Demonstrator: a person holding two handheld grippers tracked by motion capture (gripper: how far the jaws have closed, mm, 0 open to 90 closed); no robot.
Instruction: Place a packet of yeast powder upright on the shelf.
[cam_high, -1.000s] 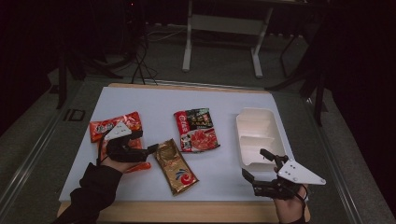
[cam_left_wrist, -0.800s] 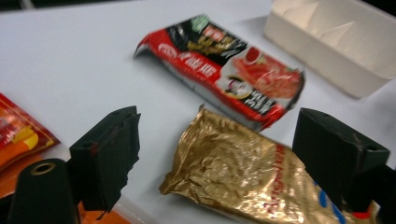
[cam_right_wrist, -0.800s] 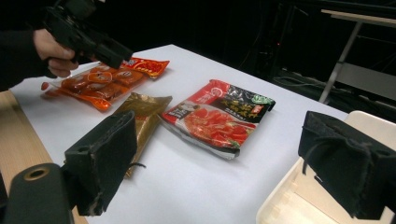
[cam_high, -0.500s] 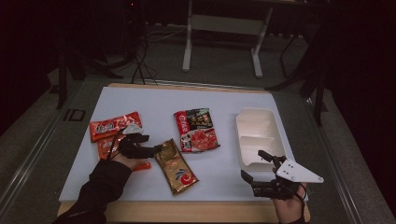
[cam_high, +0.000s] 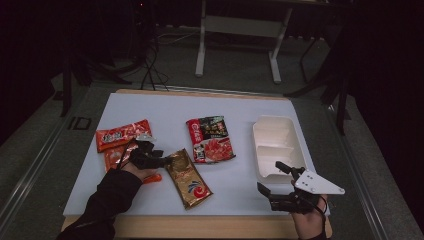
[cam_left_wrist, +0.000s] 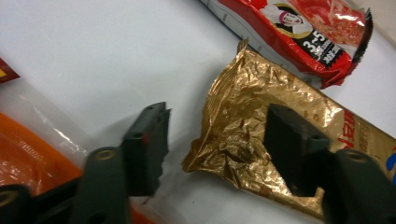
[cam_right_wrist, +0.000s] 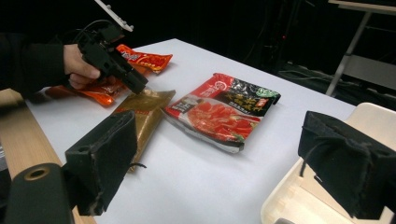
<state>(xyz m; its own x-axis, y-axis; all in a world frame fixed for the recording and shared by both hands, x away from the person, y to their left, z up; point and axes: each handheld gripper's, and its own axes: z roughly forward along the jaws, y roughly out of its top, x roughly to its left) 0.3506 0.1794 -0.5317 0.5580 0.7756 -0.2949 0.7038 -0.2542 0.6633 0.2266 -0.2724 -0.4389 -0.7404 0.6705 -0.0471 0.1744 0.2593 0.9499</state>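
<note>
Moved down since earlier: left gripper (cam_high: 159, 159), jaws just closing, not yet pinching, straddling the top edge of the crinkled gold foil packet (cam_left_wrist: 261, 144) lying flat on the white tabletop (cam_high: 240, 107). Grasp step under way; next, likely squeezing fully, then lifting. Right gripper (cam_high: 272, 180) idle, jaws apart, beside white compartment tray (cam_high: 275, 142). Dark room beyond.

- My left hand-held gripper (cam_high: 159, 161) is hovering at the near-left of the desk (cam_high: 240, 107), its jaws straddling the gold packet's (cam_high: 188, 178) far corner.
- Two snack packets (cam_high: 122, 135) are lying left of it.
- The noodle packet (cam_high: 211, 139) is sitting mid-desk.
- The tray (cam_high: 276, 145) is lying right, just beyond my right hand-held gripper (cam_high: 269, 184).
</note>
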